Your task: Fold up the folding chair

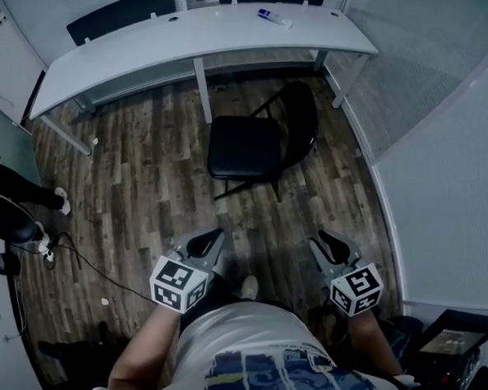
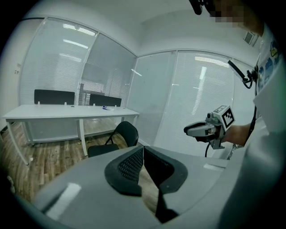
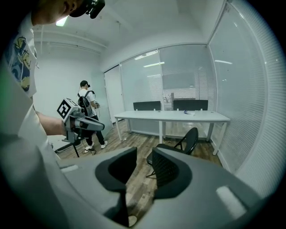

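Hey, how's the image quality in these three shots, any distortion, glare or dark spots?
Head view: dim and bluish, with fisheye bending the desk into an arc. Left gripper view: black round border, glass wall washed pale, chair fairly sharp. Right gripper view: same curved edges, light streaks reflecting up high.

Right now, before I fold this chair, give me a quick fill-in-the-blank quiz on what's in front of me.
1. The black folding chair is not yet ____.
2. Behind it stands a long ____ table.
3. The left claw is ____, with nothing in it.
4. The right claw is ____ and empty.
Missing words: folded; white; shut; open.
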{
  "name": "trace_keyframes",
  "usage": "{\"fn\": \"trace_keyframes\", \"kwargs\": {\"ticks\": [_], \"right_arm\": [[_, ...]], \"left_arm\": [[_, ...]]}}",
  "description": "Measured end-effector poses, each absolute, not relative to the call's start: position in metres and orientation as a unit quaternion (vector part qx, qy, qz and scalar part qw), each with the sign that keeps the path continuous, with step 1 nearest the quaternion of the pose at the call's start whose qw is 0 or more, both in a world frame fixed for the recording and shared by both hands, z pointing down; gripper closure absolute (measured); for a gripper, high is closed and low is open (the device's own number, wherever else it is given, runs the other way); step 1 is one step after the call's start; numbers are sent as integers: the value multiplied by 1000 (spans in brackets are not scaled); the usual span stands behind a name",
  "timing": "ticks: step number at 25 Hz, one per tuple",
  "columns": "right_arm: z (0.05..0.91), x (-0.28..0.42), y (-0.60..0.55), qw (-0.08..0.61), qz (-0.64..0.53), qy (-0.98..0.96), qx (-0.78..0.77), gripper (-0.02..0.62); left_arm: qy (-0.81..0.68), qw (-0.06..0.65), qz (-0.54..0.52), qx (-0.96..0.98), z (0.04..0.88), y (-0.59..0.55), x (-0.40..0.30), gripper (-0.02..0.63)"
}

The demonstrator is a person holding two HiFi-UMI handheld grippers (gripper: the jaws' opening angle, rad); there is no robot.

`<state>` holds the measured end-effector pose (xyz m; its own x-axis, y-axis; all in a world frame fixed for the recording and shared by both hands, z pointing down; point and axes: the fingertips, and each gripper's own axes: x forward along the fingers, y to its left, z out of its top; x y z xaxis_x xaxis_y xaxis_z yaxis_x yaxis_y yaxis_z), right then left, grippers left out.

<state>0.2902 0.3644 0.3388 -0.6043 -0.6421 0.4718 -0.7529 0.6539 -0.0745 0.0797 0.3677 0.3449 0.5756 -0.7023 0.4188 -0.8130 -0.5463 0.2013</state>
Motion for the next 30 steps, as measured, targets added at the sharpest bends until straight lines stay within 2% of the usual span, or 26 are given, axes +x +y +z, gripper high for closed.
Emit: {"fn": "trace_keyframes", "kwargs": {"ticks": [7,30], "right_arm": [[345,297,349,197,135,-881,408,502],[348,261,215,221,148,-841,471,502]], "left_arm": [[-451,199,154,856,350,368,72,581],[-394,207,153,882,364,214,34,543]]}}
